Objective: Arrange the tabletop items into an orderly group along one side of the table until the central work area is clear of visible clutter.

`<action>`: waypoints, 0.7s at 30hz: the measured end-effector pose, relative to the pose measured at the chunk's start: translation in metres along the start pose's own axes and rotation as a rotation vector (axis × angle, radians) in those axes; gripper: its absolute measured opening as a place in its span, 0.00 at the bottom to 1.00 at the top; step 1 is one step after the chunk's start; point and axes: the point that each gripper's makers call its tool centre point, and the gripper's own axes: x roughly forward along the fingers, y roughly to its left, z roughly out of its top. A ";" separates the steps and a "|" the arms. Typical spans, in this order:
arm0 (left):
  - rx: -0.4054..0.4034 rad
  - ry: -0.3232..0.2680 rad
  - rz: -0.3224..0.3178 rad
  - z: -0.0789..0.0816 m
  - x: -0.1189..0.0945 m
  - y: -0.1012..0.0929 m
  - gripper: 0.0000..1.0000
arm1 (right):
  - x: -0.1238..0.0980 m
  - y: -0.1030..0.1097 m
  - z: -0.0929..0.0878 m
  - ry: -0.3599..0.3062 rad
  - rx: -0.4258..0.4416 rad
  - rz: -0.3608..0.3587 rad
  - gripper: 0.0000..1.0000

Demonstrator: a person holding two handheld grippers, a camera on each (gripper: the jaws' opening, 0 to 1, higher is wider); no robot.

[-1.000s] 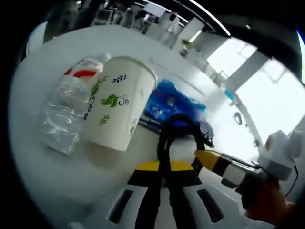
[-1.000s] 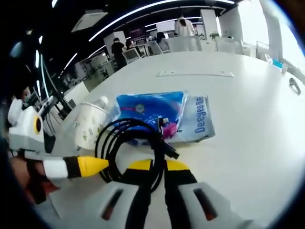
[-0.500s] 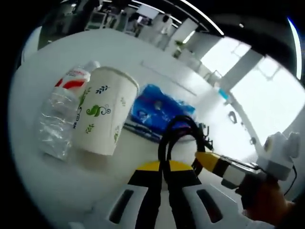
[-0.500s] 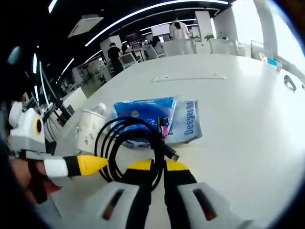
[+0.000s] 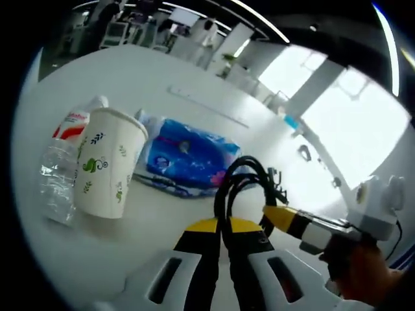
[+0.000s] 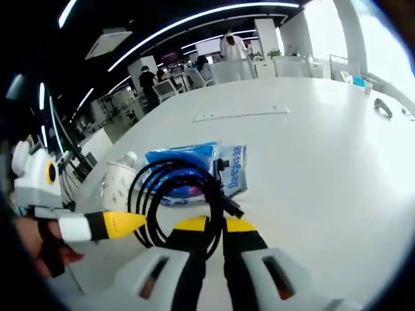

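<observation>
With both your left gripper [image 5: 222,227] and right gripper [image 6: 216,227] clenched on the coiled black cable [image 6: 172,197], uneven pulling could drag it free.

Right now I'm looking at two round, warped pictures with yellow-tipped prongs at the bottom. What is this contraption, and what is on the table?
No robot here: a person holds a two-jaw gripper in each hand, and a fisheye camera rides on each, looking along its jaws. In the left gripper view, the left gripper is closed on a coiled black cable, and the right gripper reaches in from the right. The right gripper view shows that right gripper pinching the same cable. On the white table stand a paper cup with leaf prints and a clear plastic bottle side by side, with a blue tissue pack lying beside the cup.
</observation>
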 end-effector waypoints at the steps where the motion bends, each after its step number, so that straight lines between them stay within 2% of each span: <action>1: 0.005 0.002 -0.004 -0.001 0.001 -0.003 0.00 | -0.001 -0.001 0.000 -0.001 0.001 -0.002 0.05; 21: 0.068 0.047 -0.095 -0.010 0.014 -0.048 0.00 | -0.034 -0.040 0.007 -0.025 0.041 -0.076 0.05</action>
